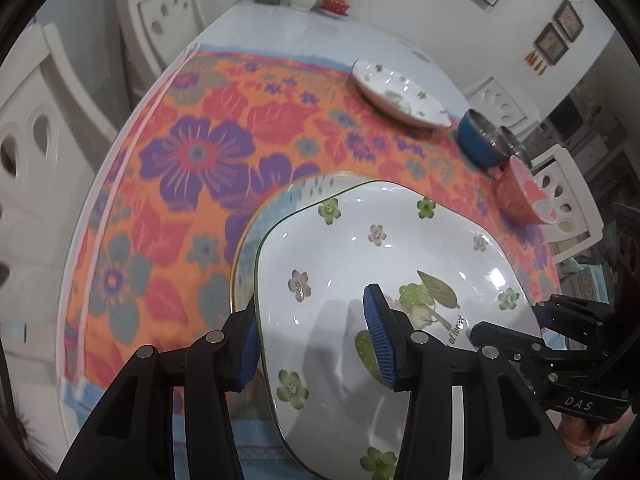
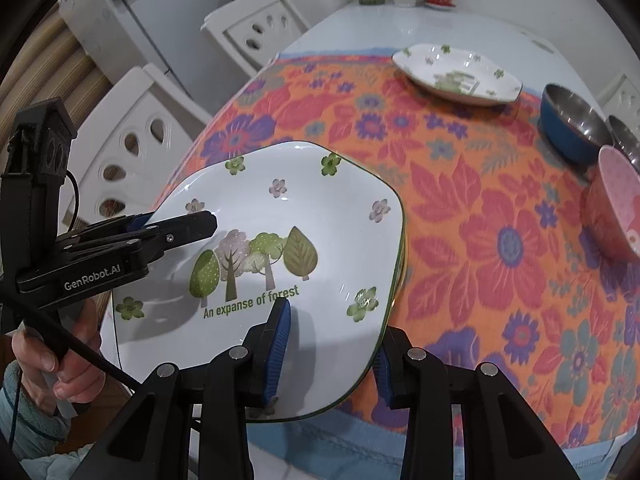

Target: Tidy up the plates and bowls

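Fingers: the left gripper has its jaws partly closed across the left rim of the forest plate, one blue pad outside the rim and one on the inner face; the right gripper does the same at the plate's near-right rim, one pad inside the dish, the other under the edge. Both appear clamped on the plate, neither fully closed nor wide. The forest plate sits over a second plate with a gold edge and blue pattern near the front edge of the table, on the flowered cloth; whether it rests on that plate or hangs just above it cannot be told. Judgement: one stacking step is in hand or just completed. Left to do: a matching flowered plate lies alone toward the far edge of the cloth, well apart from the stack. At the right edge a blue bowl, a steel bowl behind it and a pink bowl stand close together, not nested. Roughly a third done, by estimate.
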The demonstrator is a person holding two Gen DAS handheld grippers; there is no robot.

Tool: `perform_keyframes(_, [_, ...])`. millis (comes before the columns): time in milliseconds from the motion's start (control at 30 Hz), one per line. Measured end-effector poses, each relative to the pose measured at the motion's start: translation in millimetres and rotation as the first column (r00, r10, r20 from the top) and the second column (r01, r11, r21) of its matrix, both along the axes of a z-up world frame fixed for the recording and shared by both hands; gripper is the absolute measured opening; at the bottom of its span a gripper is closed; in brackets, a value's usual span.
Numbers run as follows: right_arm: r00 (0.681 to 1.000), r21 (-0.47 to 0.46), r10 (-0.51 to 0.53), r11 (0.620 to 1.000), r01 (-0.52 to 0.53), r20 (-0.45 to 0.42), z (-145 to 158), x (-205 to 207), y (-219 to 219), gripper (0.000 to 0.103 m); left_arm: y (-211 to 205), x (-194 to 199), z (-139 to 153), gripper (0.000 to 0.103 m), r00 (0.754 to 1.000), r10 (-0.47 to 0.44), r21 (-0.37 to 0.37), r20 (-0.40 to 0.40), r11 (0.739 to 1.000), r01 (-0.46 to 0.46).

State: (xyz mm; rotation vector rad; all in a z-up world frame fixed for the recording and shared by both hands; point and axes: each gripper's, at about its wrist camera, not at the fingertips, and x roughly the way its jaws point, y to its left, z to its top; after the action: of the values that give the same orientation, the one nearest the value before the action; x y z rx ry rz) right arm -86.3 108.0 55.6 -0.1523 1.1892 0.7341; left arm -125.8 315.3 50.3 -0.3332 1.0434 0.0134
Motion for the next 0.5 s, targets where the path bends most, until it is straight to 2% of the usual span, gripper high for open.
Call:
perform_keyframes(267, [1.000, -0.023, 0.003, 1.000, -0.003, -0.017, -12, -2, 2, 0.036, -3, -4, -17, 0.043, 1.000, 0.015, 0.017, -0.022, 1.000, -0.015])
perform_keyframes(500, [0.999, -0.038, -0.033, 0.999, 0.033, 0.001, -16, 3, 4, 0.036, -4, 3, -21, 0.043, 1.000, 0.000, 0.034, -0.020, 0.999, 0.001])
